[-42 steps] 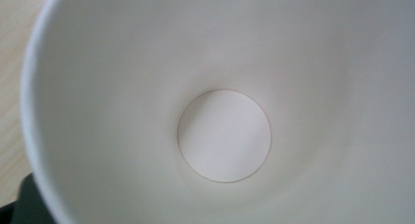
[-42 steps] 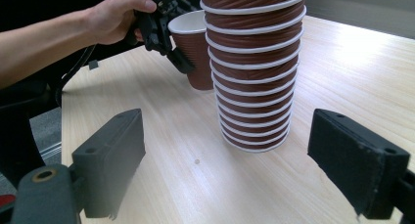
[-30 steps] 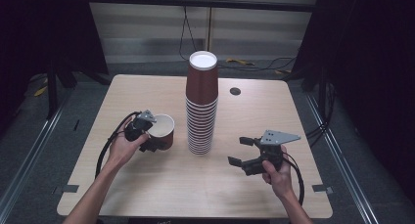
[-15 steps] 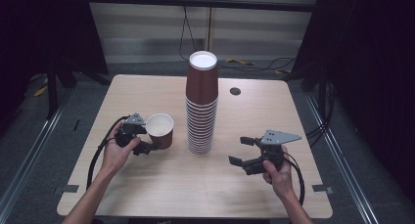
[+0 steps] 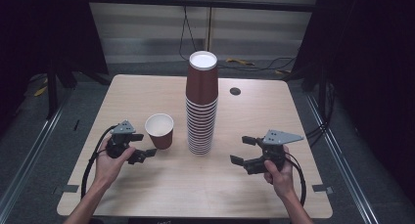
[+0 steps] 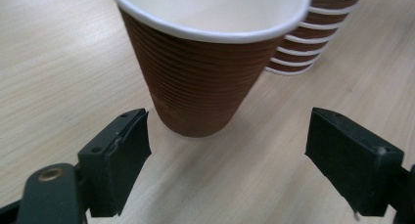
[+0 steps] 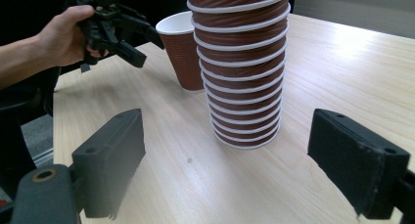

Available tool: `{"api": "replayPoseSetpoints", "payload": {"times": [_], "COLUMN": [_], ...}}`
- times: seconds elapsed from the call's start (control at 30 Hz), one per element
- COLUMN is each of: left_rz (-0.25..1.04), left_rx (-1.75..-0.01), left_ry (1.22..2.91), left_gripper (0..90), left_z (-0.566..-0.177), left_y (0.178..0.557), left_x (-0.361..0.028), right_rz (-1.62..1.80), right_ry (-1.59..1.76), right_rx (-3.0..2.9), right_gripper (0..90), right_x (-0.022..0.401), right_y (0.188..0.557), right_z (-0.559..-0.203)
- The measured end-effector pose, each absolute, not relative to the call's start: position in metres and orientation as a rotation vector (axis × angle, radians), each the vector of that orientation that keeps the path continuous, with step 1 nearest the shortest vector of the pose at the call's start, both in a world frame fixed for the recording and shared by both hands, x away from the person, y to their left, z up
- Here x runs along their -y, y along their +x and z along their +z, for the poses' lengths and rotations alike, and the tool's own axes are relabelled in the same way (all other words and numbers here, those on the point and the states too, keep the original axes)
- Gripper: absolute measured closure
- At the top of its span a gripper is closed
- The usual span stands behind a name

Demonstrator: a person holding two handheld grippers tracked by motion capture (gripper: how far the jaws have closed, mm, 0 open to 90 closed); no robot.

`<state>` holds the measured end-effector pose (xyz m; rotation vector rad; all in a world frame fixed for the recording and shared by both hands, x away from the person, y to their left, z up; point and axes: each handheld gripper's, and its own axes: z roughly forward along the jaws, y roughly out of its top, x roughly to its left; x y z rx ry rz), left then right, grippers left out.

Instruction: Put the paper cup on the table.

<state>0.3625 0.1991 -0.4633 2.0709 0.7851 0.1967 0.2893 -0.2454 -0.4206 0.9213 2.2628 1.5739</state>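
A single brown ribbed paper cup (image 5: pixel 160 131) (image 6: pixel 205 82) (image 7: pixel 182 53) stands upright, white inside, left of a tall stack of the same cups (image 5: pixel 201 106) (image 6: pixel 313 43) (image 7: pixel 242 62). My left gripper (image 5: pixel 145 145) (image 6: pixel 225 131) (image 7: pixel 122 33) is open just short of the single cup, touching nothing. Its jaws have just been closing a little, with nothing between them, and still stand wider than the cup. My right gripper (image 5: pixel 243 149) (image 7: pixel 225 136) is open and empty, low over the table right of the stack and aimed at it.
The wooden table (image 5: pixel 195 185) has a dark round cable hole (image 5: pixel 235 91) behind the stack. Black cables trail from both grippers toward the near edge. Dark floor and metal rails surround the table.
The left gripper, which sat around the single cup a second ago, has drawn back to the left, leaving the cup standing. The right gripper has stayed where it was.
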Motion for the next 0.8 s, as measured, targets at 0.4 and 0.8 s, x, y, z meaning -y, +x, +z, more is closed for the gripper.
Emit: {"api": "replayPoseSetpoints", "payload": {"times": [0.4, 0.8], "left_rz": [0.253, 0.222], "left_rx": [-0.763, -0.763], "left_ry": [1.928, 1.909], "left_gripper": [17.9, 16.1], "left_z": [-0.460, -0.469], "left_y": [0.319, 0.305], "left_x": [-0.195, -0.192], "right_rz": [1.576, 1.509], "right_ry": [0.933, 1.013], "right_rx": [-2.243, -2.215], "right_gripper": [13.7, 13.6], "right_x": [0.247, 0.251], "right_y": [0.289, 0.292], "right_z": [-0.419, -0.430]}}
